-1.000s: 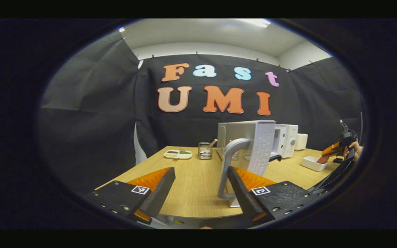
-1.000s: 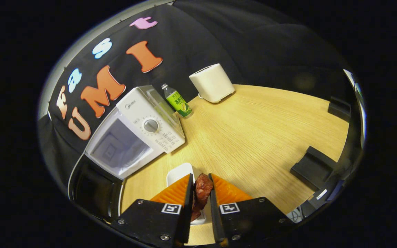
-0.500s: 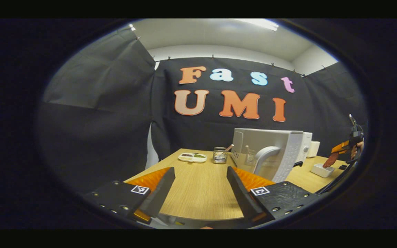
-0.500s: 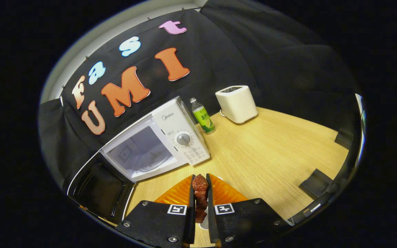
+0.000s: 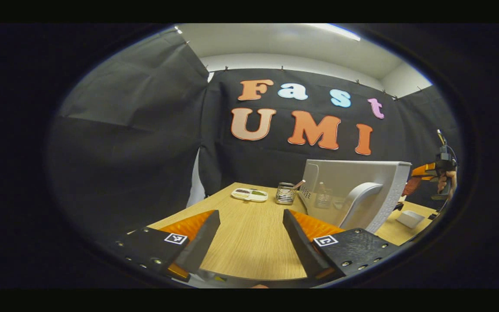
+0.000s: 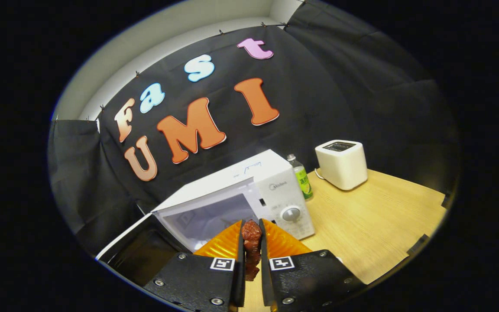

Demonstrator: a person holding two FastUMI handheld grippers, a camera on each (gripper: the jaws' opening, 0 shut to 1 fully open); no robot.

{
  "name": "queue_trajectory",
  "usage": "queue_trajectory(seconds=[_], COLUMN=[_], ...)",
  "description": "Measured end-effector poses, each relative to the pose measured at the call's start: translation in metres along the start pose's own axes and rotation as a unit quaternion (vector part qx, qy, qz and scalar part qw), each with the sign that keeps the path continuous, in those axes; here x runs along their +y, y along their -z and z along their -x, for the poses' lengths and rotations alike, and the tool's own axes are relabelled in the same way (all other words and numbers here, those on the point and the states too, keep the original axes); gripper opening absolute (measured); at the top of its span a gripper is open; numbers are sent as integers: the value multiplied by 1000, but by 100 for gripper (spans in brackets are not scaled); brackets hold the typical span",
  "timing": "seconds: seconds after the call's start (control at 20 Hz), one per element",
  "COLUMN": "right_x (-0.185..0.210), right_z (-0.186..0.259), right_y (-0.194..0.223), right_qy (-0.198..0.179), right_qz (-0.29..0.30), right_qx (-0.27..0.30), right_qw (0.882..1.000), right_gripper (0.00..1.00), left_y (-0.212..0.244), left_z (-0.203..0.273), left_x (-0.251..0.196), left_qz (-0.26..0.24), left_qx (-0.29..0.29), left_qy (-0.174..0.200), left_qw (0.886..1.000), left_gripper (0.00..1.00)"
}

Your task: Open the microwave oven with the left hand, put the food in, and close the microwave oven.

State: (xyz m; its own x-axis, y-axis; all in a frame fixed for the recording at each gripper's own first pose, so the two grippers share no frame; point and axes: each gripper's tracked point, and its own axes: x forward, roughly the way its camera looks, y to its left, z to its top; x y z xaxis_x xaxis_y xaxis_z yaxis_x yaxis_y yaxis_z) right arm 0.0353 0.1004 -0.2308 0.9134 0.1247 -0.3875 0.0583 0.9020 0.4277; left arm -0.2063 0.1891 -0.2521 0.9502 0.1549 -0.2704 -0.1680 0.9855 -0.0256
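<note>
Right gripper [image 6: 249, 255] clamped on food [image 6: 251, 242]

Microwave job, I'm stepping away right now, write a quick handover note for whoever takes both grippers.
Left gripper: jaws open, holding nothing, off the grey curved door handle.
Right gripper: jaws shut on the reddish-brown piece of meat, raised in front of the white microwave oven.
Done: the white-framed dark-glass door is swung open; the food is lifted from the small white dish.
Left: place the meat in the cavity, release it, then close the door with the left gripper.
</note>
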Motion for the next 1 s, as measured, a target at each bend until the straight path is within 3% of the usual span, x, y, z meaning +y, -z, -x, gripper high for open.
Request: queue_trajectory(seconds=[0.25, 0.6, 1.0], right_x=[41, 44, 40], right_z=[-46, -110, -169], right_y=[3, 40, 79], right_qy=[-6, 48, 93], right_qz=[-25, -105, -182], right_qx=[-30, -32, -67], right_qw=[999, 993, 977], right_gripper=[15, 15, 16], left_y=[-5, -6, 1], left_z=[2, 5, -3], left_x=[16, 40, 56], left_qz=[-12, -16, -8], left_qx=[-2, 1, 13], left_qy=[-19, -40, -55], left_qw=[1000, 999, 998], left_gripper=[89, 89, 89])
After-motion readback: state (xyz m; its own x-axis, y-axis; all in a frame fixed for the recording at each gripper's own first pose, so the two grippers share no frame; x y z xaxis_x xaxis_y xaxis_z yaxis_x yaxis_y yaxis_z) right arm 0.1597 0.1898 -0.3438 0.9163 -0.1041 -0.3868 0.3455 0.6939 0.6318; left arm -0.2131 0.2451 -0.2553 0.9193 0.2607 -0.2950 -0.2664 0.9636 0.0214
